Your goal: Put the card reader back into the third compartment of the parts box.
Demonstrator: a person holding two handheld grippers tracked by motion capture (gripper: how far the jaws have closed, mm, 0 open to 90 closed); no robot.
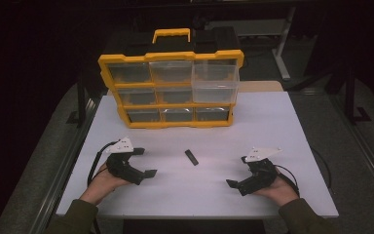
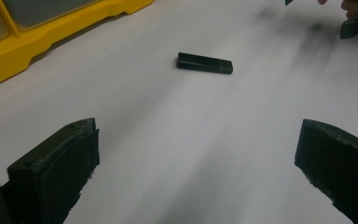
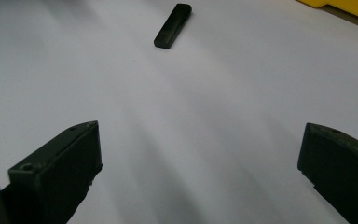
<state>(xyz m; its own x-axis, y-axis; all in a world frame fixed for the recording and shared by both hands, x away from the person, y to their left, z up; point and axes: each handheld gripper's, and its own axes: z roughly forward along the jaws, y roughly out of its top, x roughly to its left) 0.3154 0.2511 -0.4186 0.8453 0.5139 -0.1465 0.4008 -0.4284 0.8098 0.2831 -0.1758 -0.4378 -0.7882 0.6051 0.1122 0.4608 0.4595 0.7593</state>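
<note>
Holding the left gripper [image 1: 147, 162] spread wide and empty at eight o'clock, we are lining up on the small black bar [image 1: 191, 157] lying flat mid-table; the right gripper [image 1: 237, 171], equally spread and empty, is waiting at four o'clock. Next probably: closing in to pinch its slim matte sides.

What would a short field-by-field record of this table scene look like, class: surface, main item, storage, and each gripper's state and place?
surface: white table
main item: small black bar, lying flat mid-table, untouched
storage: yellow organiser at the far edge, clear drawers, one upper-right drawer pulled out
left gripper: jaws open, holding nothing, left of the bar
right gripper: jaws open, holding nothing, right of the bar
hands: one on each gripper, near the front edge
</note>
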